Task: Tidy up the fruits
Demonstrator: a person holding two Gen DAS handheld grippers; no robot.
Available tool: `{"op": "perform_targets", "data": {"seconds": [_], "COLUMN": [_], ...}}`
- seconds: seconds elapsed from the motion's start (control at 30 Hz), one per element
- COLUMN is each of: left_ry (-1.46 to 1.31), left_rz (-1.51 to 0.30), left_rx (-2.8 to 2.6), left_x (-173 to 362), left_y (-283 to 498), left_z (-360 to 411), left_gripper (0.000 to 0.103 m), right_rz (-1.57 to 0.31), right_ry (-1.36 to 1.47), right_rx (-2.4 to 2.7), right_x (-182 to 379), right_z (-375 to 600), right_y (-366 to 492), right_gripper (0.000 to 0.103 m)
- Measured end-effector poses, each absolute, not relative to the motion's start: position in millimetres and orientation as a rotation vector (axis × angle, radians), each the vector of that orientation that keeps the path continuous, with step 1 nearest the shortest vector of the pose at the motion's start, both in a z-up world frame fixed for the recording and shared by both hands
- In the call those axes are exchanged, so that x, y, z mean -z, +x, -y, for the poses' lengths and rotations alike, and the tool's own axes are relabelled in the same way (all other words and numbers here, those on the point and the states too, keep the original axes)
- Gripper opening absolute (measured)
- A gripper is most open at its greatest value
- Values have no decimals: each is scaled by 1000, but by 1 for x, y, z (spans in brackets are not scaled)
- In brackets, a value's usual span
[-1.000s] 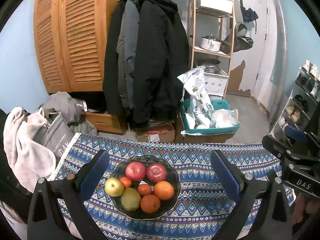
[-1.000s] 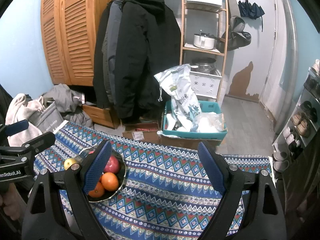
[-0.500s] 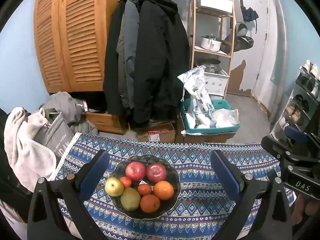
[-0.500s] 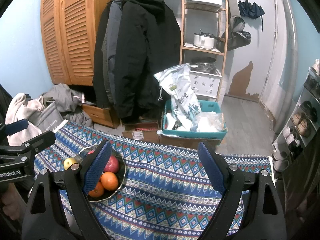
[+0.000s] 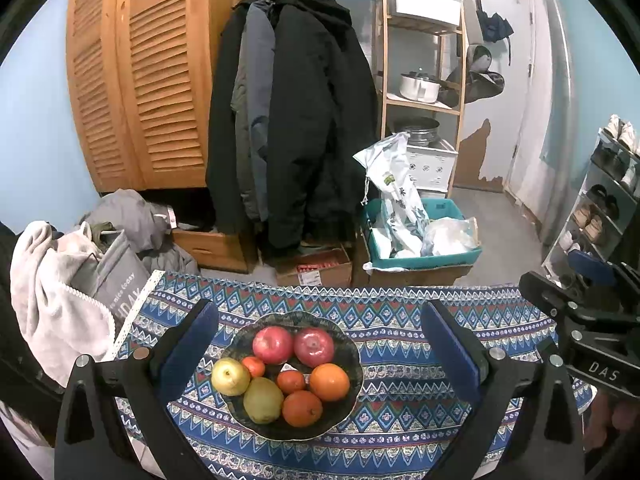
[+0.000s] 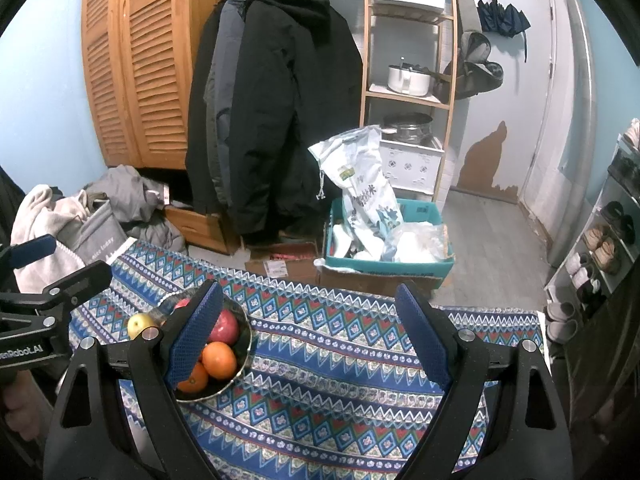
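Observation:
A dark bowl (image 5: pixel 352 354) sits on the blue patterned tablecloth (image 5: pixel 392 320), framed by my left gripper's open jaws. It holds two red apples (image 5: pixel 273 345), oranges (image 5: pixel 329 382), small tangerines (image 5: pixel 291 381), a yellow apple (image 5: pixel 230 376) and a green pear (image 5: pixel 263 400). My left gripper (image 5: pixel 320 344) hovers above the bowl, holding nothing. In the right wrist view the bowl (image 6: pixel 245 344) lies at the left, partly hidden behind the left finger (image 6: pixel 196 332). My right gripper (image 6: pixel 310 332) stands open over bare cloth.
Beyond the table's far edge stand a teal crate with bags (image 5: pixel 420 240), cardboard boxes, hanging coats (image 5: pixel 292 128), a wooden shelf with pots and a louvred wardrobe. Clothes pile (image 5: pixel 60 280) lies at the left. Shoe racks (image 6: pixel 608 240) line the right. A hand holds each gripper.

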State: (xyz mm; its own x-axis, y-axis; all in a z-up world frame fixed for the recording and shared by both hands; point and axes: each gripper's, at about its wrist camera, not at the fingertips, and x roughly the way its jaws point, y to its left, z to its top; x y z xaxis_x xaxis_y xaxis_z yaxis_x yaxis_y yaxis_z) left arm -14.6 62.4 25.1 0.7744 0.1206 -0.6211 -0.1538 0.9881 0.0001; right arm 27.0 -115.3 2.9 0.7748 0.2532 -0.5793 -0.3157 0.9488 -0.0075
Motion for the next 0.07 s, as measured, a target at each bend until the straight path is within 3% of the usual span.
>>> {"op": "perform_targets", "data": {"seconds": [0.07], "left_ry": [-49], "left_rz": [-674], "left_rx": [-140], "left_x": [-26], "left_y": [-14], "left_z": [-62], "left_gripper": [102], "right_rz": [-611], "right_ry": [-107], "right_rx": [-308], "right_x": [-3], "right_z": [115], "right_y": [27], "right_gripper": [87]}}
